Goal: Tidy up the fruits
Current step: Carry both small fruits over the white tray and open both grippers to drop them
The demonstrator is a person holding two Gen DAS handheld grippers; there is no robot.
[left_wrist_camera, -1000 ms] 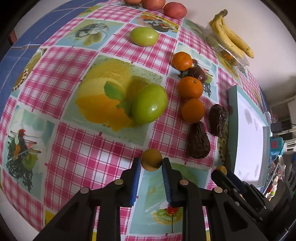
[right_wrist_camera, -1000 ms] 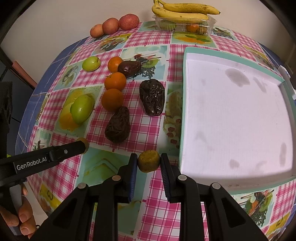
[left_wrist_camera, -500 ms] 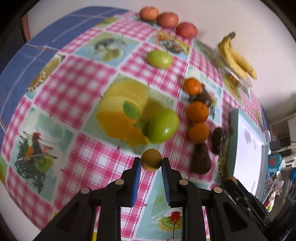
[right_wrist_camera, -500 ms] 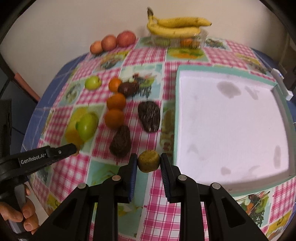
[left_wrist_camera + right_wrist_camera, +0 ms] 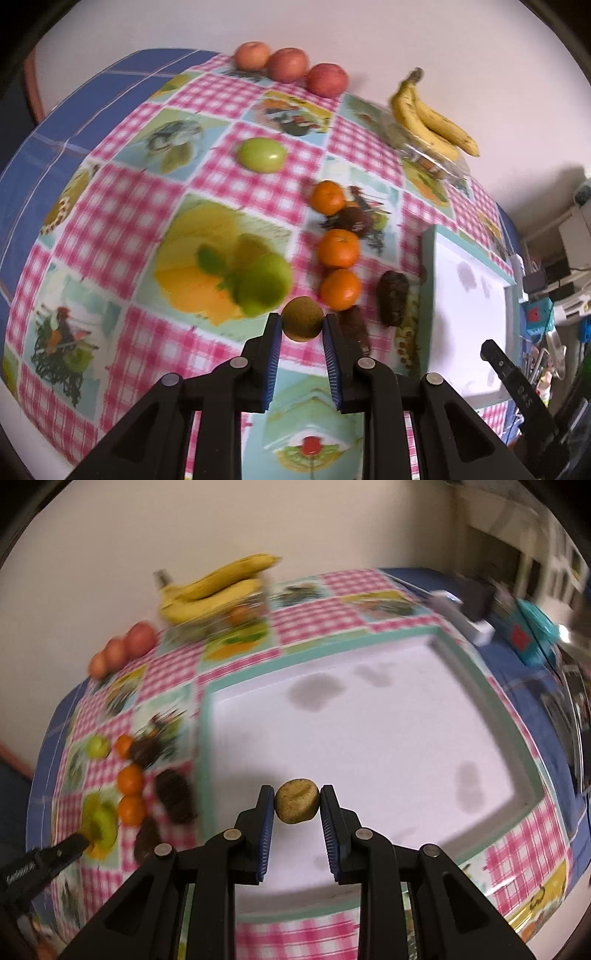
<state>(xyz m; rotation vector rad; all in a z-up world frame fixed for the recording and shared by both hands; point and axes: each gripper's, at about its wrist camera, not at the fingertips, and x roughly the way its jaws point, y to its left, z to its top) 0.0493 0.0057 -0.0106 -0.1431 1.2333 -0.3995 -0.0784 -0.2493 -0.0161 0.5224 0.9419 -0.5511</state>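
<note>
A: Step in hand looks like transfer to the tray (image 5: pixel 524 794); right gripper (image 5: pixel 297 806) pinches a small brownish fruit (image 5: pixel 297 806), held over the tray floor.

B: Left gripper (image 5: pixel 302 325)?

A: Closed on a second brown fruit (image 5: pixel 302 319), above the tablecloth (image 5: pixel 122 206) beside the oranges (image 5: pixel 339 248); well left of the tray.

B: Next move, probably: lower the right, open its jaws; gently, round fruit may roll.

A home dining spot: fruit-print checked tablecloth (image 5: pixel 122 206), bananas (image 5: pixel 428 114) against a plain wall (image 5: pixel 332 29).
</note>
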